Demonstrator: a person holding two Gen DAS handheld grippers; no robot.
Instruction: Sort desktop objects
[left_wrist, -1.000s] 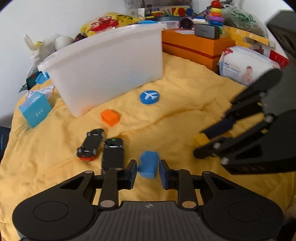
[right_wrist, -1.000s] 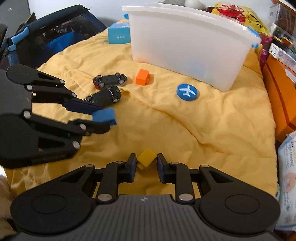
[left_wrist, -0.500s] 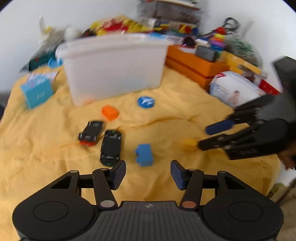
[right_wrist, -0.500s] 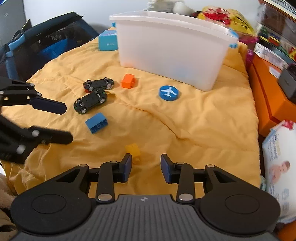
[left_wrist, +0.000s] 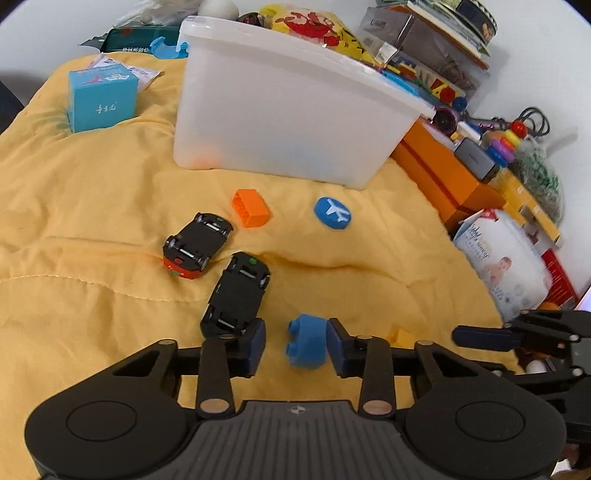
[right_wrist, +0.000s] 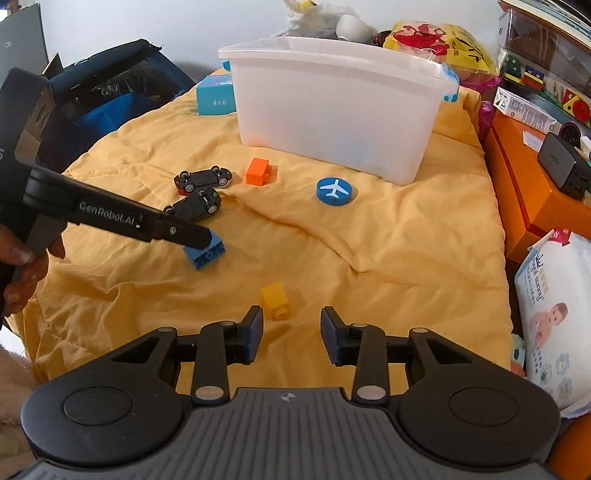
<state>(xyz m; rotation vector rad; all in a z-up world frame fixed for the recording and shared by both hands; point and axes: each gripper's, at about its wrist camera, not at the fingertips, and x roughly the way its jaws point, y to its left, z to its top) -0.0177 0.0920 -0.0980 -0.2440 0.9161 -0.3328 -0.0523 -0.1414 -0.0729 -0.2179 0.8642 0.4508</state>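
a plain white wall (left_wrist: 44, 22) backs the scene. a quilted yellow blanket (left_wrist: 74, 206) covers the work surface, creased and stitched. on the right side, orange boxes (right_wrist: 524, 177) stand against the blanket edge, with clear containers (left_wrist: 424, 33) stacked behind. on the left side sits a dark blue fabric bin (right_wrist: 107, 99). light is even and soft.

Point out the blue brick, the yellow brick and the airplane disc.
blue brick (left_wrist: 307, 341), left wrist view, its side face.
yellow brick (right_wrist: 274, 300), right wrist view, its top face.
airplane disc (right_wrist: 335, 190), right wrist view, white plane symbol.
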